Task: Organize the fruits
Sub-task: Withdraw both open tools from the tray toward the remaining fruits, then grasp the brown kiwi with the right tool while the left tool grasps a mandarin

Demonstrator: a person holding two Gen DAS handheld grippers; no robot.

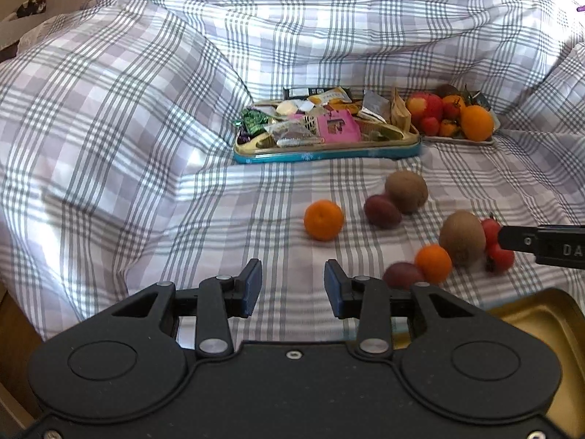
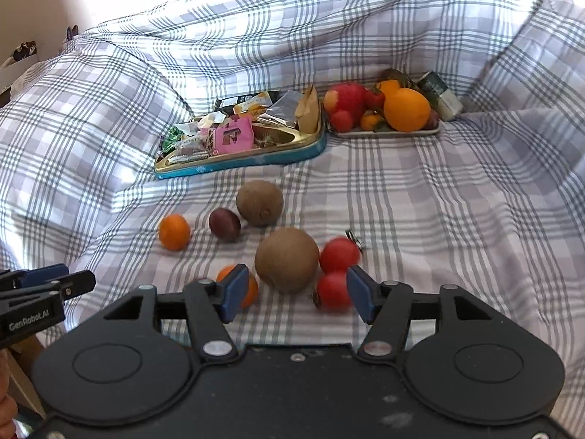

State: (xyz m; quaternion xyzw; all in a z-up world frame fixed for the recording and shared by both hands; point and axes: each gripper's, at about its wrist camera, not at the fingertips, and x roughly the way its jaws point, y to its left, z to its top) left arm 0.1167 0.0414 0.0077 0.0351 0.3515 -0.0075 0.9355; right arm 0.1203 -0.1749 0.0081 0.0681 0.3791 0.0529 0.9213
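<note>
Loose fruit lies on the plaid sheet: a mandarin [image 1: 323, 219], a purple fruit [image 1: 382, 211], a kiwi [image 1: 406, 191], a second kiwi [image 2: 287, 259], two tomatoes [image 2: 340, 254] and another mandarin [image 2: 250, 287]. My right gripper [image 2: 297, 292] is open just in front of the second kiwi, with one pad by the mandarin and the other by the lower tomato, touching nothing. My left gripper [image 1: 293, 285] hangs over bare sheet, open by a narrow gap with nothing in it. At the back right, a white tray [image 2: 387, 132] holds an apple, an orange and small fruits.
A teal tin [image 1: 325, 153] full of snack packets sits left of the fruit tray. A gold tin lid [image 1: 541, 314] lies at the near right. A green-and-white carton [image 2: 440, 97] stands behind the tray. Bunched bedding rises at the left and back.
</note>
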